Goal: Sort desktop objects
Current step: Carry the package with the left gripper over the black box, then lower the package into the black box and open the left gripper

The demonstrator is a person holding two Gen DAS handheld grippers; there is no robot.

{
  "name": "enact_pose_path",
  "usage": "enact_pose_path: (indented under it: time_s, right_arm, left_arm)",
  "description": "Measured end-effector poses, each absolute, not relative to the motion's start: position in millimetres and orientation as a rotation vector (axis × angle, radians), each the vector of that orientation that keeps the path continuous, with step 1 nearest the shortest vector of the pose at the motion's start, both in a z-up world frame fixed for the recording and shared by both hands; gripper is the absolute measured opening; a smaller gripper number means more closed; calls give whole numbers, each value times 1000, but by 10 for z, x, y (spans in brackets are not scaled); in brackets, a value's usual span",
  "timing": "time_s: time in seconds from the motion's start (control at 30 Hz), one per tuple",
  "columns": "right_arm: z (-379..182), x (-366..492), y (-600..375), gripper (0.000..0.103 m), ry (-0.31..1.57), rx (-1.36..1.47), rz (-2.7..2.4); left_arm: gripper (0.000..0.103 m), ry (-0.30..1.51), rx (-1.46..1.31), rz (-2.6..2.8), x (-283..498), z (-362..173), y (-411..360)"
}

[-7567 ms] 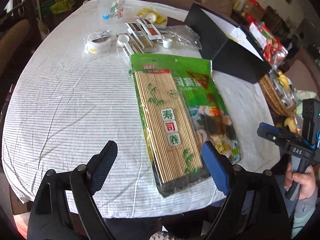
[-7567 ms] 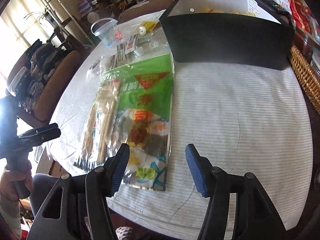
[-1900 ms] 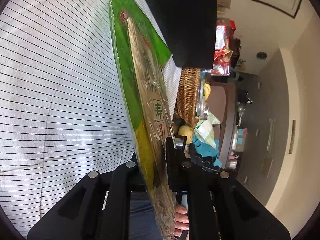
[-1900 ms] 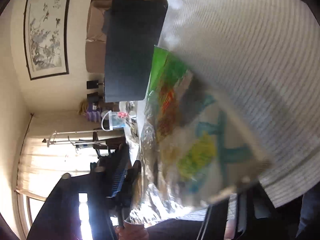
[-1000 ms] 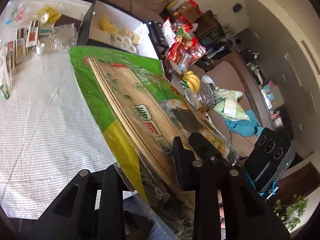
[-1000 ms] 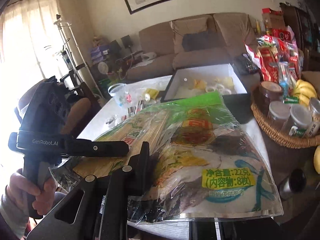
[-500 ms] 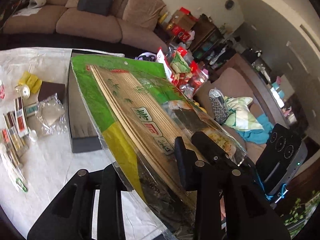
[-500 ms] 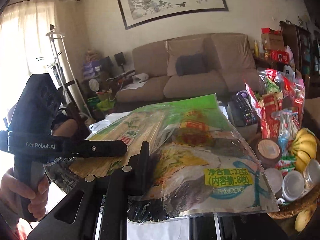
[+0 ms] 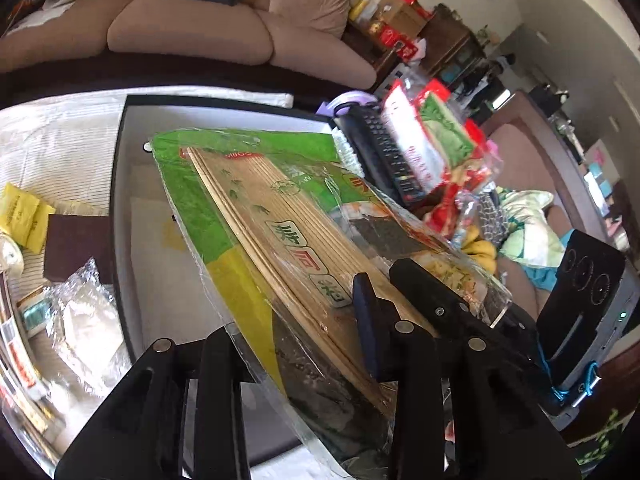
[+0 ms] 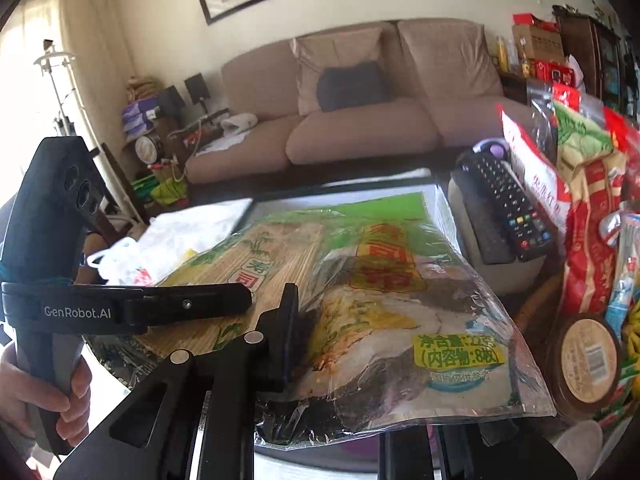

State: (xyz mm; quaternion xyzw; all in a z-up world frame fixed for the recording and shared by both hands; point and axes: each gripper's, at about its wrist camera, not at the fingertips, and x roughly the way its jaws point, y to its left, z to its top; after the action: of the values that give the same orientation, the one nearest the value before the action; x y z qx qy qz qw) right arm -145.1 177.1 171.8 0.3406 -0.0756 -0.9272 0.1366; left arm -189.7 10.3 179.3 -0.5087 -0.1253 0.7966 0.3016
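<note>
Sofa room, green sushi-mat packet (image 9: 256,216) above black box (image 9: 120,184), both tongs gripping it.

The sushi kit packet (image 9: 280,240) hides much of the black box (image 9: 120,200) floor beneath it, and its near end runs off the bottom edge in the left wrist view. Red snack bags (image 9: 432,148) beside the box are blurred. In the right wrist view, the packet covers the right gripper (image 10: 340,360)'s far finger.
</note>
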Motion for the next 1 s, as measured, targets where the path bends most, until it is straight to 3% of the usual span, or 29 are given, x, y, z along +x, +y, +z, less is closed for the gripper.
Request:
enact_pose_path:
  time_s: [0.1, 0.2, 0.27, 0.33, 0.83, 1.0]
  right_arm:
    - [1549, -1612, 1841, 18, -238, 1080, -2654]
    - [1405, -1710, 1891, 25, -252, 1179, -2618]
    - [1366, -1690, 1921, 46, -221, 1219, -2630]
    - [1365, -1630, 1966, 56, -191, 1244, -2637]
    - [1652, -913, 2076, 57, -84, 1274, -2522]
    - [1844, -940, 2128, 67, -67, 1228, -2572]
  left_arm:
    - [35, -319, -1401, 2103, -1997, 1599, 169]
    - [51, -233, -1473, 2144, -2006, 1460, 237]
    - [59, -190, -1522, 2163, -1951, 1417, 244]
    - [59, -175, -1533, 2153, -1872, 1418, 210]
    - [63, -175, -1469, 2241, -1544, 1988, 3]
    - [71, -188, -1478, 2250, -1542, 1989, 4]
